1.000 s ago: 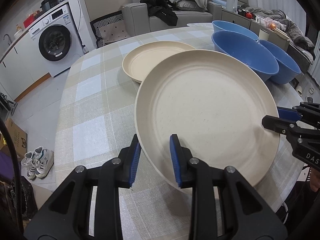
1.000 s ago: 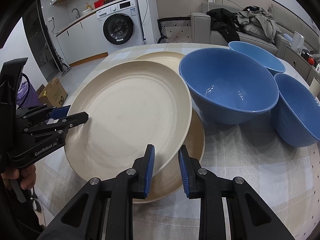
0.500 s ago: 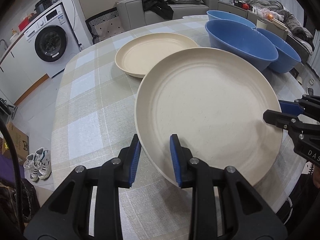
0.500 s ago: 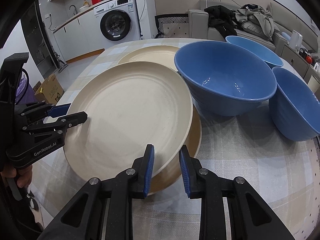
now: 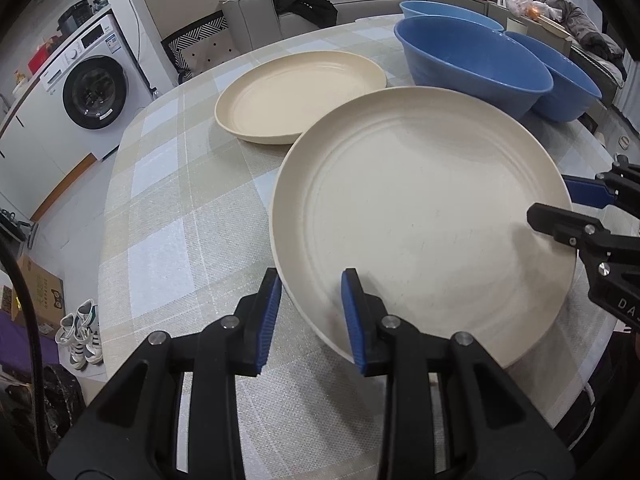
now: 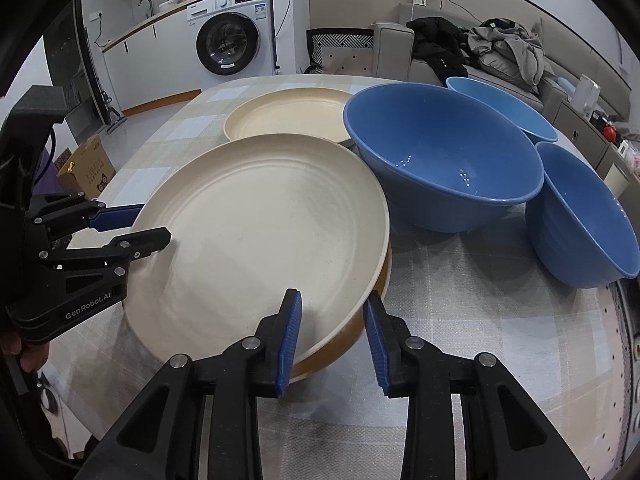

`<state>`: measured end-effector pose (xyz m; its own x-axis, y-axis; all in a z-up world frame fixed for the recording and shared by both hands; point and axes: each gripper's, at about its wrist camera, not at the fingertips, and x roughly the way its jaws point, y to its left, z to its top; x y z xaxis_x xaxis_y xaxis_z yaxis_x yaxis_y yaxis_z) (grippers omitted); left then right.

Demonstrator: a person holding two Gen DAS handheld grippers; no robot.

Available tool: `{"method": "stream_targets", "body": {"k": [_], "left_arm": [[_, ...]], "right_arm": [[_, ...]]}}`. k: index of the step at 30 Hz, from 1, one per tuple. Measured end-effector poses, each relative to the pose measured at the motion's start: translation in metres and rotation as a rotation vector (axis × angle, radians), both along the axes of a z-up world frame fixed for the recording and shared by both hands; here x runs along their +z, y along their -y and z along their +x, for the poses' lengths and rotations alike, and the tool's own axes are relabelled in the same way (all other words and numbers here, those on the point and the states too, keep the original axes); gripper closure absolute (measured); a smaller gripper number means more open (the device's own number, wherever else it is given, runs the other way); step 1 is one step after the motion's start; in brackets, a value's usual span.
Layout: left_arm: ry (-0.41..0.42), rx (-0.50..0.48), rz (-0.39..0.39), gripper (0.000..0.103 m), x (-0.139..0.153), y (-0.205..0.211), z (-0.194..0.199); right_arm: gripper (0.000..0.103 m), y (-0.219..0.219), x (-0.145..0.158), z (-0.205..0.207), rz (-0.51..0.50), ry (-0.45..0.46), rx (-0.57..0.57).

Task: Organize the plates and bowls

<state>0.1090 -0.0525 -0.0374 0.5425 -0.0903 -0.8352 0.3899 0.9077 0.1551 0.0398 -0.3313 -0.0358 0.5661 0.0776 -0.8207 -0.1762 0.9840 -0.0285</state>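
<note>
You have the top plate (image 6: 256,232) between both tongs. The left gripper (image 5: 310,312) straddles its near-left rim, and the right gripper (image 6: 330,336) straddles the near-right rim. On each, the jaws stand partly apart, with one blue pad over the inside of the plate and the other outside the rim. I cannot tell whether either pad is actually pressing, so treat the grip as unconfirmed.

The plate sits tilted on a darker tan plate (image 6: 360,320) at the near edge of the table (image 5: 168,232), its far-right edge just beside the big blue bowl (image 6: 440,164).

To stack it well, I'd say: level the plate first, keep both tongs at the same height, and centre it over the lower one before letting go. Watch the bowl as you shift. Release one side only once the plate rests flat.

It is a wide, shallow, cream plate with faint concentric rings and fine speckles, matte, probably light and a bit slippery at the rim. Another cream plate (image 5: 300,94) lies farther off, and two more blue bowls (image 6: 584,220) stand to the right.
</note>
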Motion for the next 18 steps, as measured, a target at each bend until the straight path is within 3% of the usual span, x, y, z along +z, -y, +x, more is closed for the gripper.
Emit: {"method": "stream_targets", "body": {"k": [14,18], "left_arm": [[-0.028,-0.021,0.010,0.073,-0.0101,0.0021,0.0017],[-0.051,-0.012,-0.029,0.069,-0.0104,-0.0016,0.0043]], "right_arm": [[0.069,0.0068,-0.0076,0.0024,-0.030,-0.003,-0.013],[0.069,0.0076,-0.0081,0.0011,-0.027,0.000,-0.011]]}}
